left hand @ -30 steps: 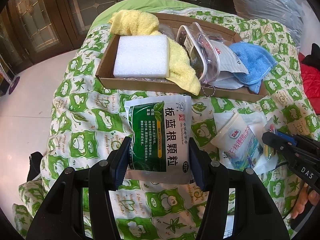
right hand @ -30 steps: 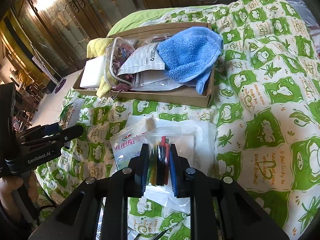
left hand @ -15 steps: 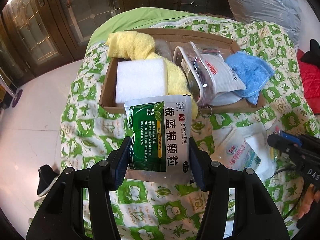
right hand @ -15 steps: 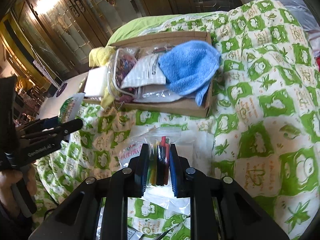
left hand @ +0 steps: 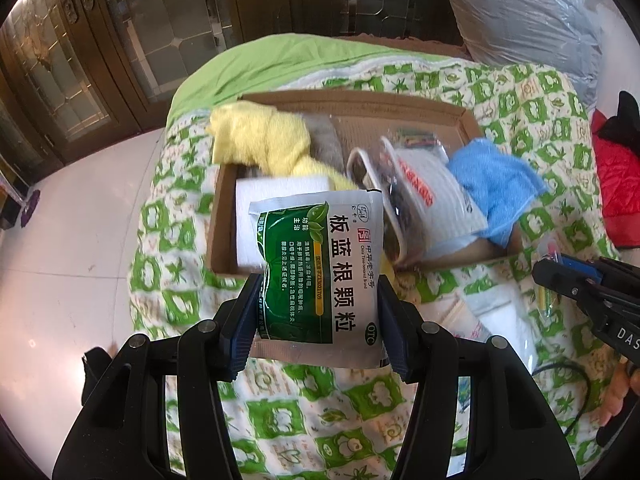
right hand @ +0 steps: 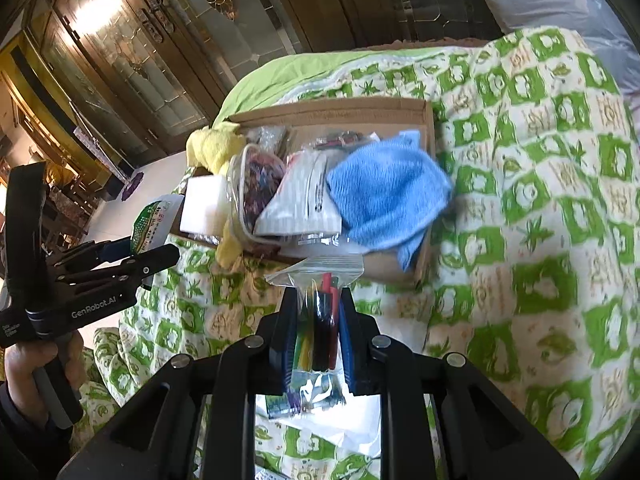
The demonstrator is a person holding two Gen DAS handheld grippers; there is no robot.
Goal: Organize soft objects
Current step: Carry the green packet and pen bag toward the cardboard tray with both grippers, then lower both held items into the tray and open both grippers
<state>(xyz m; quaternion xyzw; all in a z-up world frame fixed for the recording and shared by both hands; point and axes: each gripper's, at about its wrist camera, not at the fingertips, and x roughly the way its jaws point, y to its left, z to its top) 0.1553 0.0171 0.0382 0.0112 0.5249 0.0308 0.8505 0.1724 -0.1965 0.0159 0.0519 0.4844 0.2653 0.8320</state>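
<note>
My left gripper (left hand: pixel 318 316) is shut on a green and white medicine sachet (left hand: pixel 320 268), lifted above the bedspread in front of the cardboard tray (left hand: pixel 218 236). A clear zip bag of coloured sticks (right hand: pixel 318 312) is clamped in my right gripper (right hand: pixel 318 316), also raised, just in front of the tray's near wall (right hand: pixel 384 266). In the tray lie a yellow towel (left hand: pixel 264 140), a white foam block (left hand: pixel 256 200), a clear pouch (left hand: pixel 384 200), a white mailer bag (left hand: pixel 436 200) and a blue cloth (left hand: pixel 496 184). Each gripper shows at the edge of the other's view.
The tray rests on a bed with a green and white patterned cover (right hand: pixel 540 200). White plastic bags (left hand: pixel 492 316) lie on the cover near the right gripper. A grey plastic-wrapped bundle (left hand: pixel 532 16) sits behind, red fabric (left hand: pixel 616 200) at right, tiled floor (left hand: pixel 80 220) and wooden doors at left.
Both grippers have risen with their loads and moved toward the tray. The sachet now overlaps the foam block in the left wrist view, and the zip bag now reaches the tray's near wall.
</note>
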